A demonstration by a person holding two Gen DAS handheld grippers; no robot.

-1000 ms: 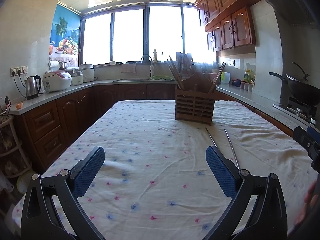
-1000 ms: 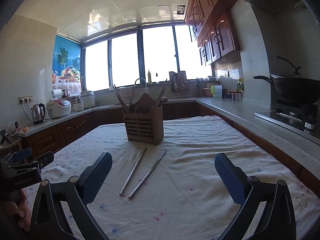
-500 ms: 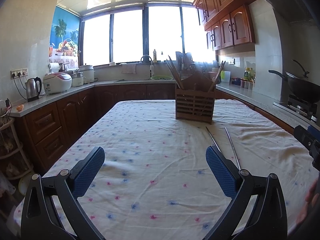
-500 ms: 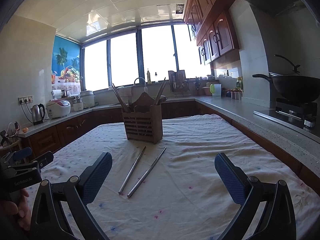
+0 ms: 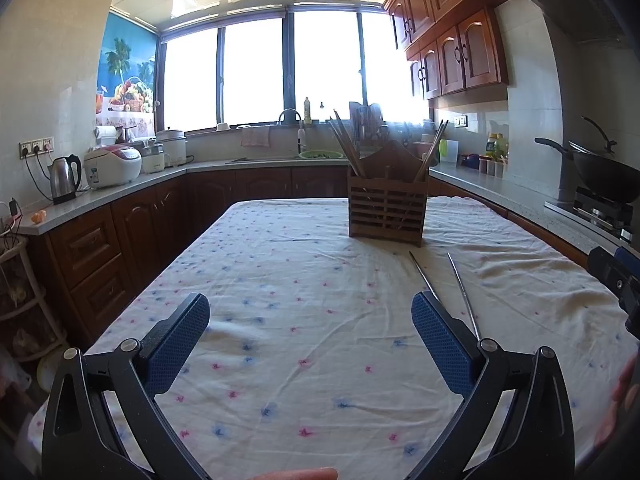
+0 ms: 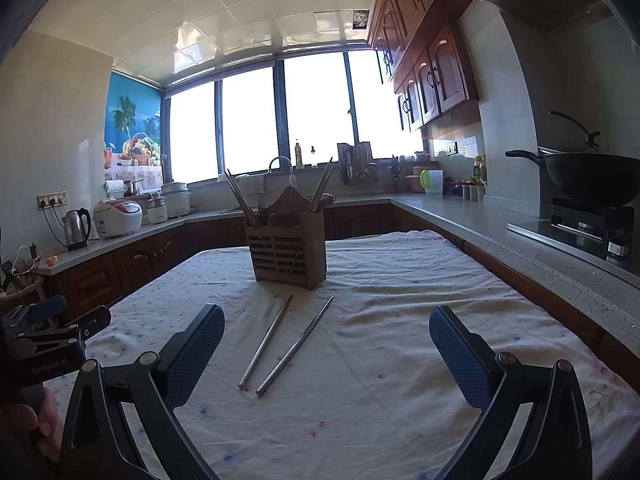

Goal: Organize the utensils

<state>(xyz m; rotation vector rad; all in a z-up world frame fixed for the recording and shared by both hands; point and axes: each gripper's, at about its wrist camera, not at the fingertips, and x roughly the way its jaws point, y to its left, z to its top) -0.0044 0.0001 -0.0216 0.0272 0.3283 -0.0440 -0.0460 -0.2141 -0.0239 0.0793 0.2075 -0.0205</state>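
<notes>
Two metal chopsticks (image 6: 280,344) lie side by side on the flowered tablecloth (image 6: 400,300), in front of a wooden utensil holder (image 6: 286,248) with several chopsticks and utensils standing in it. My right gripper (image 6: 326,346) is open and empty, hovering just short of the chopsticks. In the left wrist view the chopsticks (image 5: 460,288) lie near the right finger, and the holder (image 5: 386,208) stands beyond. My left gripper (image 5: 310,330) is open and empty above the cloth, to the left of the chopsticks.
Kitchen counters ring the table. A kettle (image 5: 64,178) and rice cooker (image 5: 114,164) stand on the left counter. A wok (image 6: 592,178) sits on the stove at the right. The left gripper's body (image 6: 44,336) shows at the right wrist view's left edge.
The right gripper has edged slightly forward and tilted down, so the chopsticks and holder sit a little lower in its view. The left gripper has barely moved.
</notes>
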